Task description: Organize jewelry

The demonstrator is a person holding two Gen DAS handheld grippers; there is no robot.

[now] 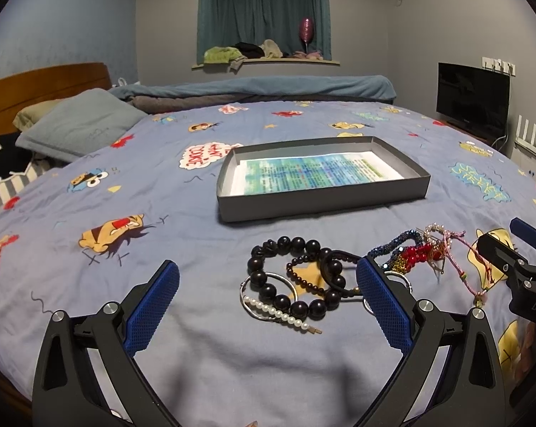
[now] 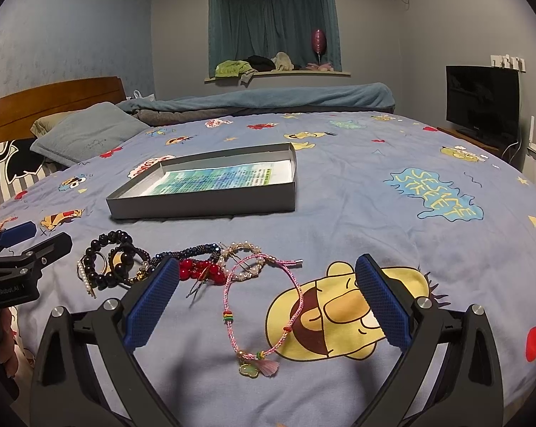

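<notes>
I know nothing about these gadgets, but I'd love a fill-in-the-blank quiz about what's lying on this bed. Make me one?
1. The grey tray holds a printed ____ and no jewelry.
2. Both the left gripper and the right gripper have their jaws ____.
3. The pink cord bracelet lies between the fingers of the ____ gripper.
4. The pearl hairpin lies against the big ____ bead bracelet.

Missing words: sheet of paper; open; right; black
</notes>
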